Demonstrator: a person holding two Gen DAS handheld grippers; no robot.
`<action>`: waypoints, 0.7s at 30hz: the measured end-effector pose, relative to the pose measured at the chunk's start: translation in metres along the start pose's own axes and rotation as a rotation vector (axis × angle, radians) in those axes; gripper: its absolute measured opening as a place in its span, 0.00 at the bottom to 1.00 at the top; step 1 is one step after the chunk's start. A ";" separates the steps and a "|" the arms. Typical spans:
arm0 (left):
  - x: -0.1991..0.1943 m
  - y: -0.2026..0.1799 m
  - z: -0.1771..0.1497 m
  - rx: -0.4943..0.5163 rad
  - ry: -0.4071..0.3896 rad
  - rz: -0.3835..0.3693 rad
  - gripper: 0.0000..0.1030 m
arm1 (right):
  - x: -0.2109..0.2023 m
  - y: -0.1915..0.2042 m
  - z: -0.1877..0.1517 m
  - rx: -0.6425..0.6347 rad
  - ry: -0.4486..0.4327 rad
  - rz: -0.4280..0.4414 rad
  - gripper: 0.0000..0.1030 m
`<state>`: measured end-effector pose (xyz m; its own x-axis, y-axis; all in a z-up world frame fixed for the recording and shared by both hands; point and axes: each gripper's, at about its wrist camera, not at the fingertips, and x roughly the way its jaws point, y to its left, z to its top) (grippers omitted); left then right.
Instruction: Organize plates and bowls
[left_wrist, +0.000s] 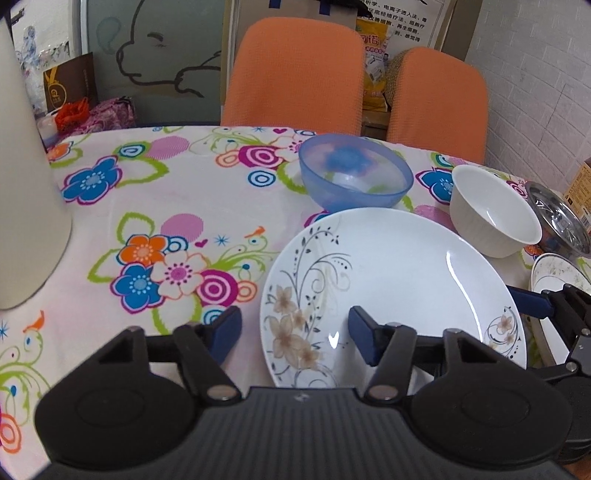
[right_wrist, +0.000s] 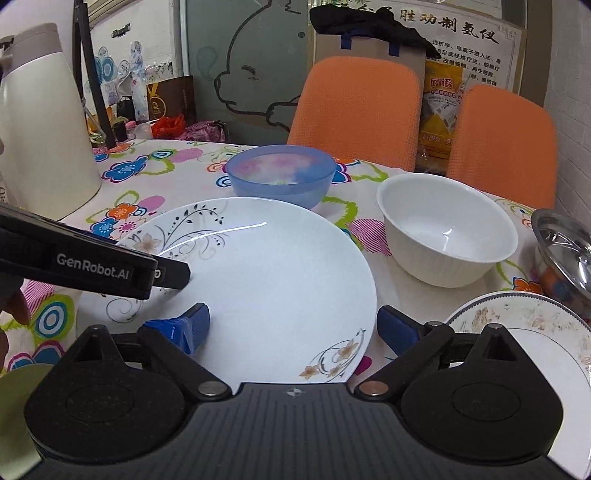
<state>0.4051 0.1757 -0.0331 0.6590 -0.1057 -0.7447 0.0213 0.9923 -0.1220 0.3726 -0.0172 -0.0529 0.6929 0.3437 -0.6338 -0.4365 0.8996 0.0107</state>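
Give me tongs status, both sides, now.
Left tongs: open, straddling the near-left rim of the large floral plate, gripping nothing.
Right tongs: open, straddling the same plate's near-right rim, gripping nothing.

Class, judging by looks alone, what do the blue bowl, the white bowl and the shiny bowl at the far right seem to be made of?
Blue bowl: probably plastic, translucent and matte; the tablecloth's flowers show through its wall.
White bowl: likely glazed ceramic or opal glass; opaque, glossy, with a sharp glint inside and faint ribbing outside.
Shiny bowl: apparently stainless steel; silvery with mirror-like reflections.
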 end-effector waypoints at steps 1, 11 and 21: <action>-0.001 -0.002 0.000 0.006 -0.001 -0.013 0.44 | 0.000 0.002 0.000 0.010 0.005 0.003 0.84; -0.024 -0.011 0.002 0.009 -0.043 0.055 0.33 | -0.019 0.007 0.007 0.109 -0.026 0.042 0.83; -0.069 -0.015 -0.004 -0.011 -0.090 0.039 0.33 | -0.062 0.018 0.006 0.103 -0.090 0.059 0.83</action>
<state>0.3560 0.1674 0.0174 0.7243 -0.0601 -0.6869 -0.0139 0.9947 -0.1016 0.3255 -0.0210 -0.0086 0.7182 0.4153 -0.5583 -0.4202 0.8984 0.1278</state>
